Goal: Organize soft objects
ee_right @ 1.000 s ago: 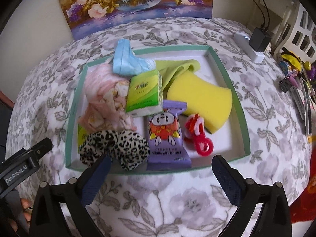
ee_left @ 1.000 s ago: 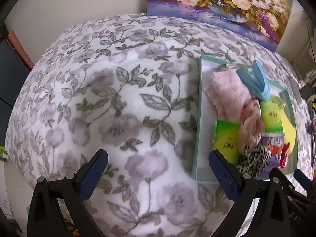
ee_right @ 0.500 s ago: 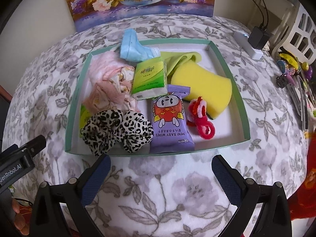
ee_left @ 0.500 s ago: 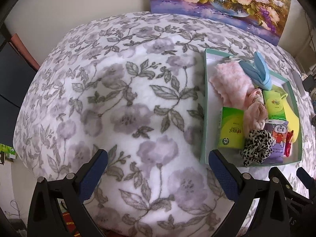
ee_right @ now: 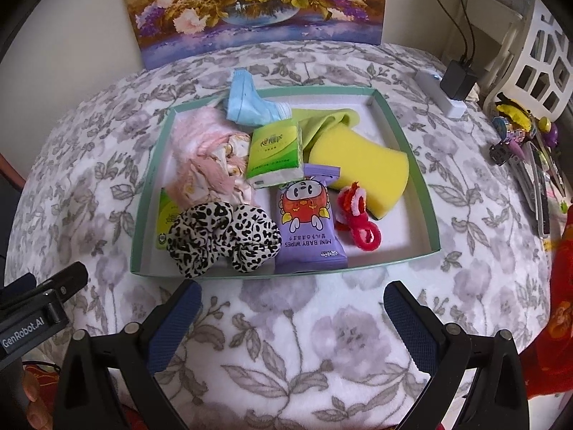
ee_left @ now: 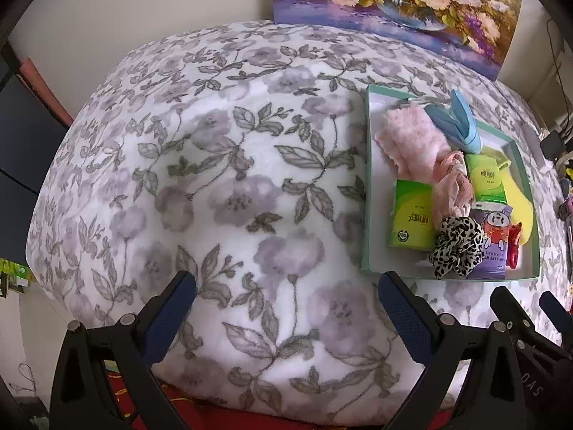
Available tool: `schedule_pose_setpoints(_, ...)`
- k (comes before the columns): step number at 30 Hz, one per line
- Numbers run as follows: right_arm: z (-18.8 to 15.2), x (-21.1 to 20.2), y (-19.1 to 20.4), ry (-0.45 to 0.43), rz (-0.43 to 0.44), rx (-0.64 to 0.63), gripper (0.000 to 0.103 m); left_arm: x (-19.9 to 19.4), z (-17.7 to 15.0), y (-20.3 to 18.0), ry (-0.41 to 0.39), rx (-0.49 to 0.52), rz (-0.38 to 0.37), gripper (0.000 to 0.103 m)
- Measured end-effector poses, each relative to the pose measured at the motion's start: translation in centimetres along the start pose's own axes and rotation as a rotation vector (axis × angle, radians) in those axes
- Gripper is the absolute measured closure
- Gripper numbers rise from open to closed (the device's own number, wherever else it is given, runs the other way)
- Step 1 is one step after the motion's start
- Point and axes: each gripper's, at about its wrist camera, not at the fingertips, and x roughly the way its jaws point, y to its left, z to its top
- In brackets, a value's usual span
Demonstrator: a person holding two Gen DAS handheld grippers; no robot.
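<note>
- Floral blanket (ee_right: 286,340) covers the whole surface; both your grippers hover over its near edge.
- Flower painting (ee_right: 258,3) leans on the wall behind it.
- Green-rimmed tray (ee_right: 404,136) sits on the blanket, all soft items inside it.
- Your right gripper (ee_right: 292,317): jaws wide, holding nothing. Tray is straight ahead, its near rim just beyond the fingertips.
- Your left gripper (ee_left: 286,310): jaws wide, holding nothing. Only bare blanket between them; the tray (ee_left: 369,179) lies ahead and off to the right, near the right fingertip.
- Yellow sponge (ee_right: 361,168) at tray right, touching the green cloth (ee_right: 322,122) behind it.
- Pink fabric (ee_right: 207,157) at tray left.
- Leopard scrunchie (ee_right: 222,240) against the near rim, left of the baby wipes pack (ee_right: 308,225).
- Green tissue pack (ee_right: 275,154) in the centre; a second one (ee_right: 168,218) is partly under the scrunchie.
- Blue sock (ee_right: 250,104) overhangs the far rim.
- Red hair tie (ee_right: 358,215) between wipes and sponge.
</note>
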Motion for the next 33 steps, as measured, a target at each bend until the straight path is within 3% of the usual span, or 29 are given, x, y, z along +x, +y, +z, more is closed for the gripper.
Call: schedule_pose_setpoints(33,0.0,-0.9,-0.4,-0.033,0.037,0.011,0.000,-1.3,-0.3,1.4,-0.046,-0.027,0.082,0.001)
